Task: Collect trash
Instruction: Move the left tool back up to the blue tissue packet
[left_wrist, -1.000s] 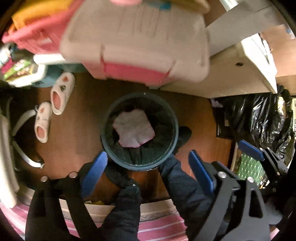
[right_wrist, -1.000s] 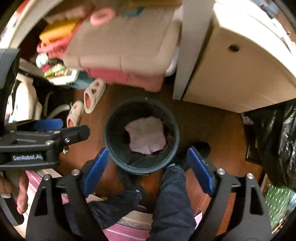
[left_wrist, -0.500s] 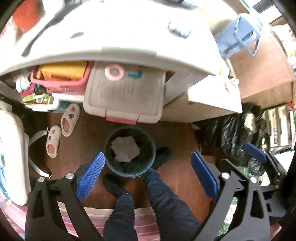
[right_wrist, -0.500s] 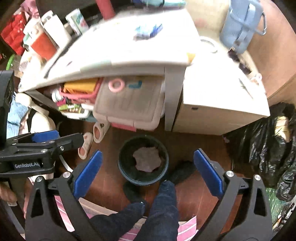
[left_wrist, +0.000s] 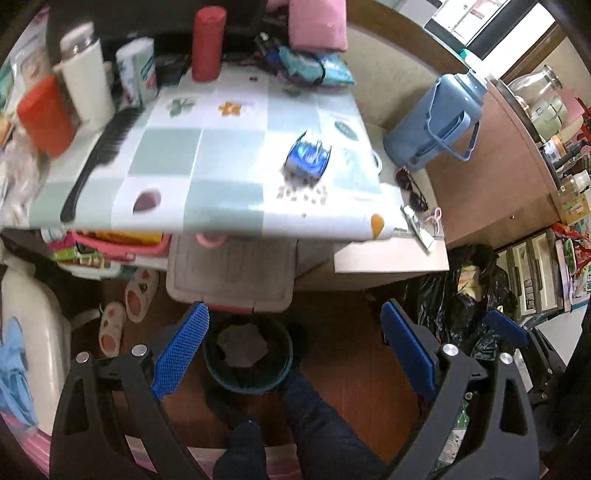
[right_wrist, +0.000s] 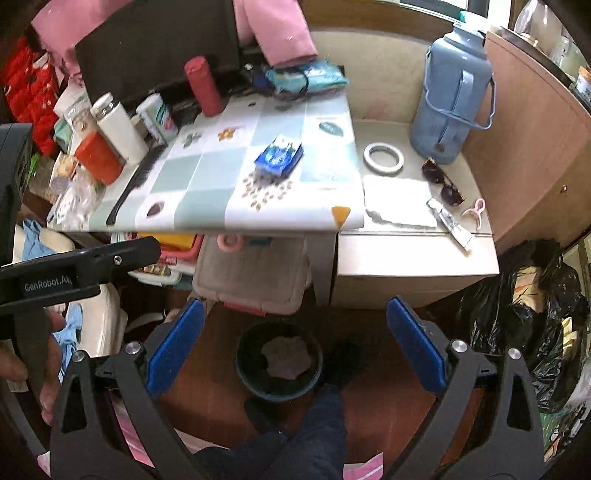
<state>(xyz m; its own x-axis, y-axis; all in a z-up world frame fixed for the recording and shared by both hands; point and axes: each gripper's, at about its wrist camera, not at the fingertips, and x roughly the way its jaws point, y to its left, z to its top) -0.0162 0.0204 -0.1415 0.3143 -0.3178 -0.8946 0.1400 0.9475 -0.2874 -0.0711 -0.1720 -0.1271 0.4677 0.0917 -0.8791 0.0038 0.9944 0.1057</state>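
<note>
A dark green trash bin (left_wrist: 248, 358) (right_wrist: 277, 360) stands on the wooden floor under the table's edge, with a crumpled pinkish tissue (left_wrist: 242, 345) (right_wrist: 285, 357) inside. A blue crumpled wrapper (left_wrist: 308, 157) (right_wrist: 279, 157) lies on the checked tabletop (left_wrist: 221, 177) (right_wrist: 221, 192). A torn white paper (right_wrist: 399, 201) lies on the lower side cabinet. My left gripper (left_wrist: 295, 350) is open and empty, high above the bin. My right gripper (right_wrist: 291, 349) is open and empty, also above the bin. The left gripper's body (right_wrist: 74, 273) shows at the left of the right wrist view.
On the table stand a red cylinder (right_wrist: 203, 86), a white bottle (right_wrist: 118, 127), an orange box (right_wrist: 98, 157) and a black comb (right_wrist: 136, 184). The side cabinet holds a blue jug (right_wrist: 452, 96), a tape ring (right_wrist: 383, 157) and sunglasses (right_wrist: 443, 182). Black bin bags (right_wrist: 528, 314) sit at right. My legs are below.
Both grippers have risen well away from the bin. The tabletop and side cabinet have come into view and the bin looks much smaller. Both stay open and empty.
</note>
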